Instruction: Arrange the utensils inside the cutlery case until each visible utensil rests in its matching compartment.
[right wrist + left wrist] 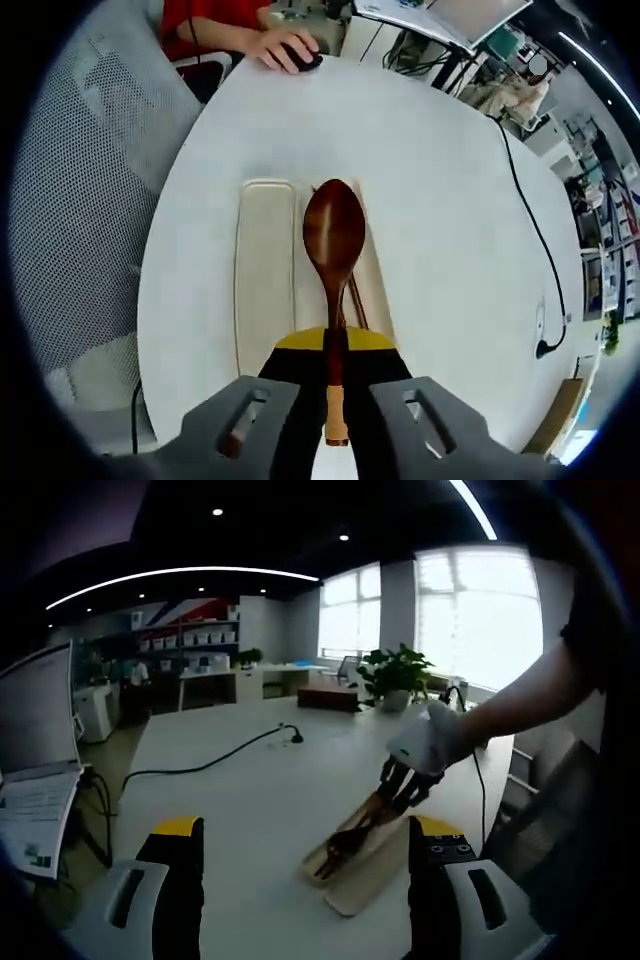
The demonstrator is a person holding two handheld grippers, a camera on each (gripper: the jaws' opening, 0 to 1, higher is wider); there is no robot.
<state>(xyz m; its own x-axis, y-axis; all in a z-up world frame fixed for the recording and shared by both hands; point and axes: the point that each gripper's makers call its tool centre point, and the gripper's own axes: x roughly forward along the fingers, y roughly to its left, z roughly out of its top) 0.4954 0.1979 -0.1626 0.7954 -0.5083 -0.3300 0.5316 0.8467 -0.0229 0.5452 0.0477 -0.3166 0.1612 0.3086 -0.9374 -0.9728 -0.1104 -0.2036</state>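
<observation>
The right gripper [334, 372] pinches a glossy brown wooden spoon [333, 240] above the pale case [265, 270] near the table [450, 200] edge. The left gripper [305, 850] stands spread.

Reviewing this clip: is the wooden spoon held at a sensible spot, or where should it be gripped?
The right tool is shut on the wooden spoon low on its thin straight handle, the bowl pointing away over the cutlery case. That seems sensible: the narrow handle fits between the jaws, approached from the handle end; the broad bowl would likely slip.
</observation>
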